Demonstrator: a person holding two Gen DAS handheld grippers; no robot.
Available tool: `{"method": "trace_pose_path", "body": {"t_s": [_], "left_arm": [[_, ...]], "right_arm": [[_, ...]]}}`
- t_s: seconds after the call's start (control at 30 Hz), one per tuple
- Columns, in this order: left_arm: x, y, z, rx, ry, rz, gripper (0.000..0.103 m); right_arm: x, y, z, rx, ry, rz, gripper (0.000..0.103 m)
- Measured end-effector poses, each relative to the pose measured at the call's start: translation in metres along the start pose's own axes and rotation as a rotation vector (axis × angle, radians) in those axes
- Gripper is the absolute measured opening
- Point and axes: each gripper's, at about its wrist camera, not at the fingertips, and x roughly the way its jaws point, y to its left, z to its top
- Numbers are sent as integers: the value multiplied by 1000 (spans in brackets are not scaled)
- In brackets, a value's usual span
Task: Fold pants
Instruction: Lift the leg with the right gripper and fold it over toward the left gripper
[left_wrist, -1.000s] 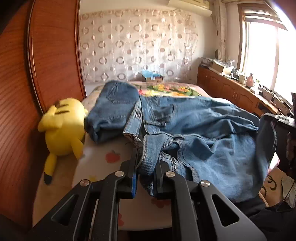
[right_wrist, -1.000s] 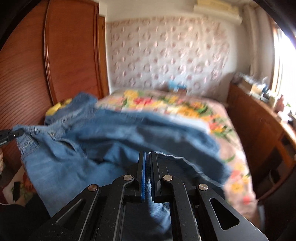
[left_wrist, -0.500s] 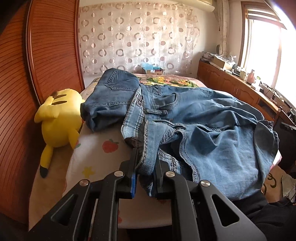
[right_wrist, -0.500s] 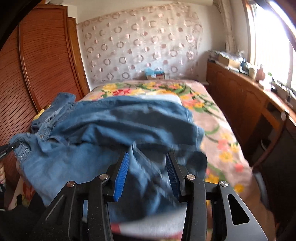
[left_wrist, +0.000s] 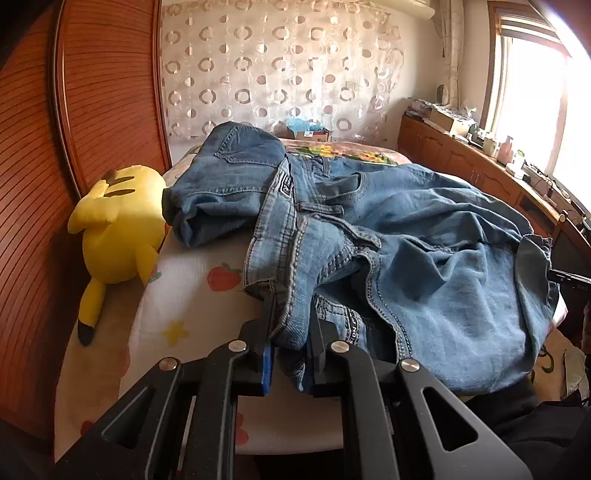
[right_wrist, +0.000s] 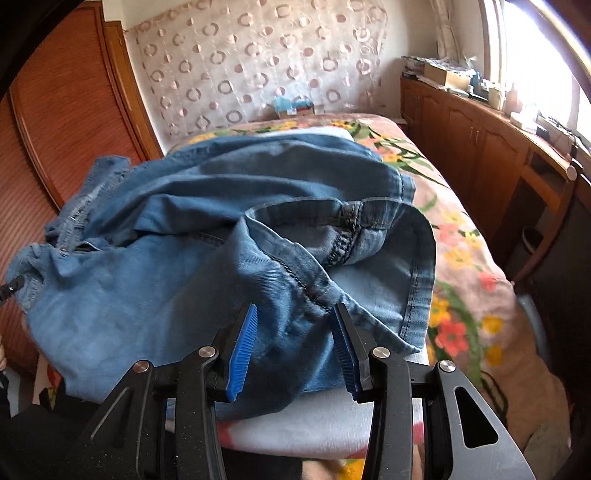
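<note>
A pair of blue jeans (left_wrist: 424, 236) lies crumpled across the near end of the bed (left_wrist: 192, 295); it also shows in the right wrist view (right_wrist: 192, 236). My left gripper (left_wrist: 290, 317) is shut on the jeans' waistband at the near left. My right gripper (right_wrist: 293, 328) is open, its blue pads on either side of a leg seam fold (right_wrist: 317, 291) without pinching it. The leg hems (right_wrist: 417, 258) curl over on the right.
A folded pair of jeans (left_wrist: 221, 184) lies behind, beside a yellow plush toy (left_wrist: 118, 225) against the wooden headboard (left_wrist: 74, 129). A wooden cabinet (right_wrist: 480, 155) with clutter runs along the window side. A floral blanket (right_wrist: 469, 280) covers the bed's right part.
My right gripper has opened and let go of the jeans leg, which has dropped onto the bed. My left gripper has kept its hold and lowered the waistband toward the bed.
</note>
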Motion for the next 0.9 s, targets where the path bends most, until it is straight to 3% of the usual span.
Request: {"method": "trace_pose_path", "body": {"t_s": [0.07, 0.17, 0.43, 0.9], "left_arm": [[2, 1, -2, -4, 4, 0, 14], [4, 3, -3, -10, 8, -1, 14], [0, 4, -3, -20, -11, 0, 14], [-97, -10, 36, -9, -257, -20, 12]], "right_arm": [[6, -1, -3, -15, 13, -1, 11], [7, -1, -5, -30, -1, 1, 3], [-38, -8, -1, -34, -149, 5, 2], [-155, -17, 25, -51, -448, -19, 2]]}}
